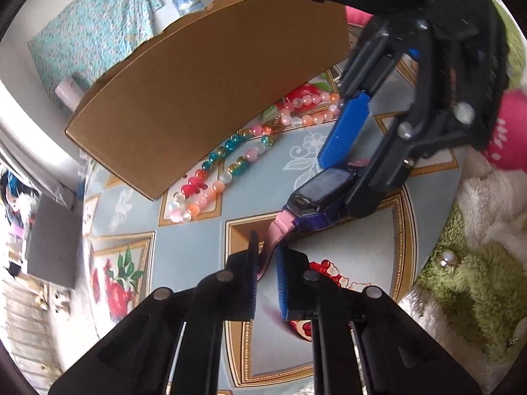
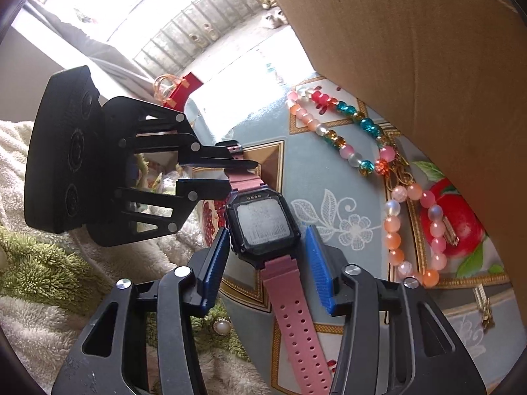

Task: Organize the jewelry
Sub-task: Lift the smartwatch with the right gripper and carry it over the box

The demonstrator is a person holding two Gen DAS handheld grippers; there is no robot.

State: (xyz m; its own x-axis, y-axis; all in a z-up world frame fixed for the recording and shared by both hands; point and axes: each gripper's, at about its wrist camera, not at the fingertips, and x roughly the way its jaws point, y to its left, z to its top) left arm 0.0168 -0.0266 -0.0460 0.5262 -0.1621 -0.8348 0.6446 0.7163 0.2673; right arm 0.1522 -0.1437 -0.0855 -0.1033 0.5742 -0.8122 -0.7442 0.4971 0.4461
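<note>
A pink-strapped digital watch [image 2: 263, 227] with a dark square case lies on the patterned table [image 2: 346, 197]. My left gripper [image 1: 266, 256] is shut on the far end of its pink strap [image 1: 270, 247]; in the right wrist view it comes in from the left [image 2: 237, 174]. My right gripper [image 2: 266, 253] is open, its blue pads on either side of the watch case; it also shows in the left wrist view [image 1: 349, 171]. A long string of coloured beads [image 1: 250, 144] lies beside a brown cardboard box [image 1: 197, 92], and shows in the right wrist view [image 2: 388, 177].
The cardboard box [image 2: 428, 65] stands right behind the beads. A fluffy green and white cloth [image 1: 467, 263] with a pearl earring [image 1: 448, 257] lies at the table's edge. A small red gift bag [image 2: 181, 92] stands beyond the table. A gold chain [image 2: 484, 306] lies near the box.
</note>
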